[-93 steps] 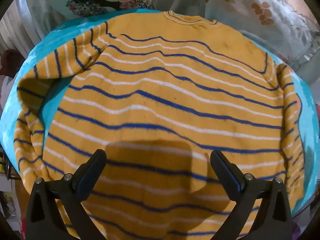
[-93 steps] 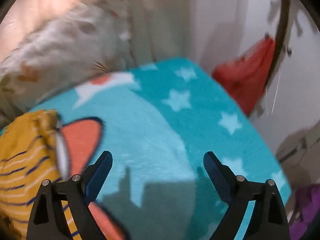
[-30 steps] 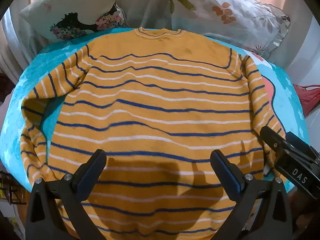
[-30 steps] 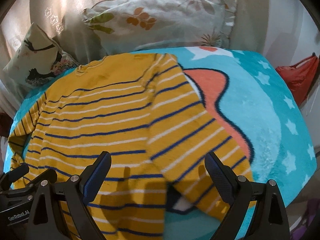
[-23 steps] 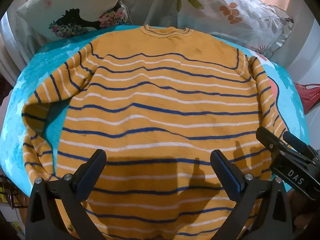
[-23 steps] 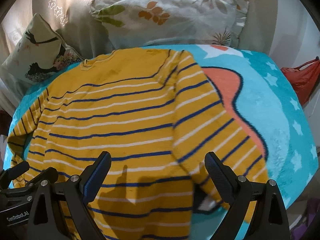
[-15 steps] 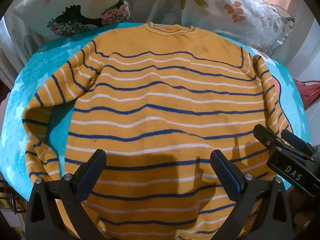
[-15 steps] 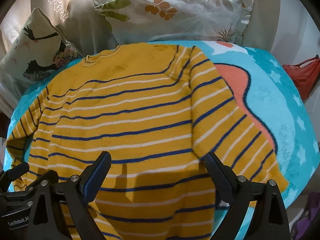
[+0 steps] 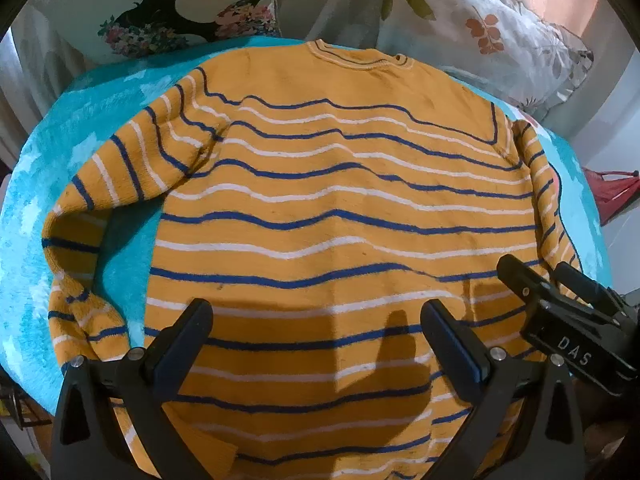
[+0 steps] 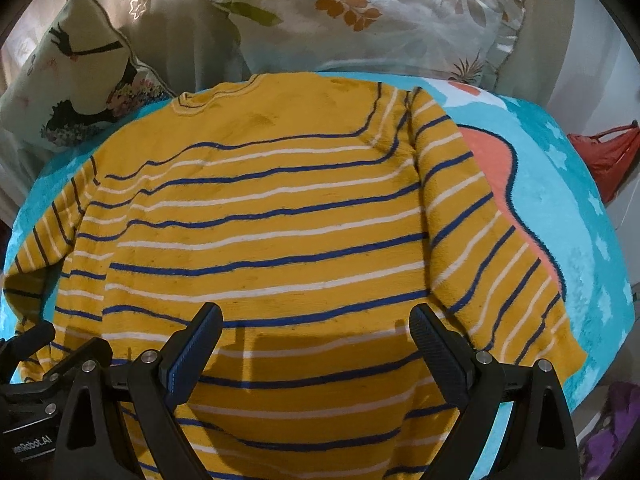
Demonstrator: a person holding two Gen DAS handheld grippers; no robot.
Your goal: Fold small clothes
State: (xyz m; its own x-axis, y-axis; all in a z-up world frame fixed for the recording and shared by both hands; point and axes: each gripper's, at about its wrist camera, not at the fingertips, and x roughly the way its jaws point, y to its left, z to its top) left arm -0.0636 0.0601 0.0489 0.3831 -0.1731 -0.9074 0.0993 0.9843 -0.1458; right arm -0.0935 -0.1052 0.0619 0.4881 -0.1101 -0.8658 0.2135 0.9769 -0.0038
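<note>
A yellow sweater [image 9: 340, 184] with blue and white stripes lies spread flat on a turquoise blanket [image 9: 100, 92], collar at the far side. It also shows in the right wrist view [image 10: 260, 216]. Its left sleeve [image 9: 92, 216] is bent and bunched; its right sleeve [image 10: 492, 248] lies straight out over the blanket. My left gripper [image 9: 316, 332] is open and empty above the sweater's lower hem. My right gripper [image 10: 316, 340] is open and empty above the hem too; it also shows at the right edge of the left wrist view [image 9: 568, 324].
Two pillows lie against the far side: a bird-print one [image 10: 76, 80] at left and a leaf-print one [image 10: 372, 16] at right. A red bag [image 10: 608, 152] hangs past the blanket's right edge. The blanket [image 10: 560, 208] has an orange shape and white stars.
Both grippers have moved in over the sweater's lower part and a little left. The right sleeve now lies straight and flat. Both grippers stay open.
</note>
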